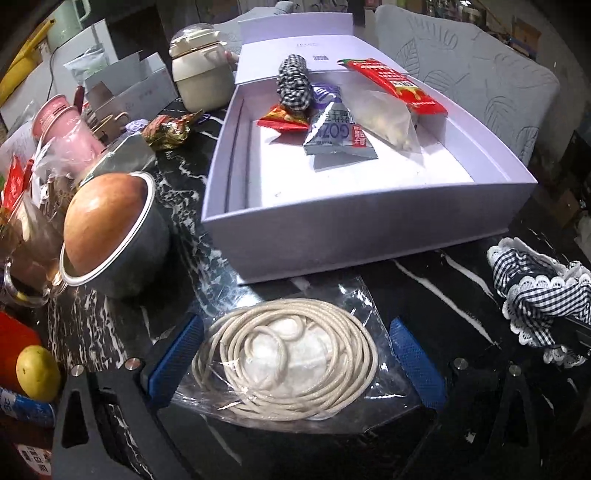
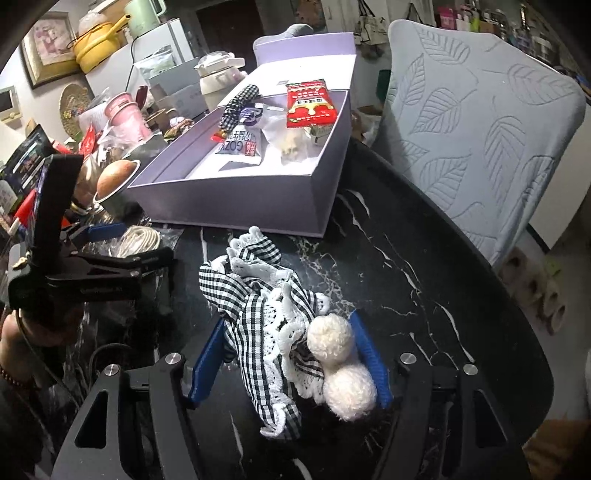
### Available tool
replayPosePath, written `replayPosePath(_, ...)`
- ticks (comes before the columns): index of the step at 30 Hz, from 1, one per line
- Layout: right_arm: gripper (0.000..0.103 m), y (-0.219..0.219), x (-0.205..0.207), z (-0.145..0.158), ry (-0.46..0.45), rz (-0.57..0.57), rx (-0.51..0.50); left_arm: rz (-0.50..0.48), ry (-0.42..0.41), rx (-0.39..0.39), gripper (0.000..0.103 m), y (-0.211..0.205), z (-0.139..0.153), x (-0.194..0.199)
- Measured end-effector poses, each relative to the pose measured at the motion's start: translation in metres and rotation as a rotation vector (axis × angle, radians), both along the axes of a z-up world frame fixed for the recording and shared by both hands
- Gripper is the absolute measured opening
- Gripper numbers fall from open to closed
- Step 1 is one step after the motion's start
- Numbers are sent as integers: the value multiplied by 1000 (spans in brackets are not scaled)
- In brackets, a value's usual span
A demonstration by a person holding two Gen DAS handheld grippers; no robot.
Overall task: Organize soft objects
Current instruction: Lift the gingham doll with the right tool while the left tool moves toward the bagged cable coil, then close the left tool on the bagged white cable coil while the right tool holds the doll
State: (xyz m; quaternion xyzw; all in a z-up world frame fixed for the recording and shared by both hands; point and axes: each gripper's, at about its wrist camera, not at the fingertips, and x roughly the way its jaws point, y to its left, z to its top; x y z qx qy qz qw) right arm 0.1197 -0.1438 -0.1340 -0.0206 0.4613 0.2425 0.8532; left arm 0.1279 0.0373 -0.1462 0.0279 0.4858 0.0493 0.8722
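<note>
Box [image 1: 369,236] behind bagged cord [image 1: 284,354]

Gingham cloth [image 1: 543,295] runs off the right edge.

Black marble tabletop [image 2: 424,280] with white veins, pale blue chair [image 2: 480,140] with leaf-pattern cover at its far edge, framed picture [image 2: 46,46] on the left wall, cluttered shelves [image 2: 498,18] behind, dim indoor light
</note>
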Motion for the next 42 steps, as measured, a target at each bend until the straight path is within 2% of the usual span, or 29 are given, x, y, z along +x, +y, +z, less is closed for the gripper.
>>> replayPosePath(7,67,-2,-3,0,8,-7,10,47,26,-27,103,8,0,-5)
replayPosePath(11,67,-3,-7,0,8,-7,15,52,2,-12,102,4,1,-14)
replayPosePath(14,67,-2,-9,0,3,3,6,41,-25,22,87,-6,4,-27)
replayPosePath(16,67,-4,-12,0,2,5,3,16,-26,11,75,-13,5,-34)
replayPosePath(19,67,-7,-16,0,5,-1,8,-7,-35,14,71,-24,7,-43)
replayPosePath(37,67,-37,-48,2,18,-63,32,-50,-56,-134,70,-60,18,-74)
replayPosePath(40,67,-40,-52,3,11,-68,28,-27,-87,-123,70,-60,28,-76)
replayPosePath(42,67,-42,-54,4,9,-69,31,-10,-137,-93,70,-59,40,-79)
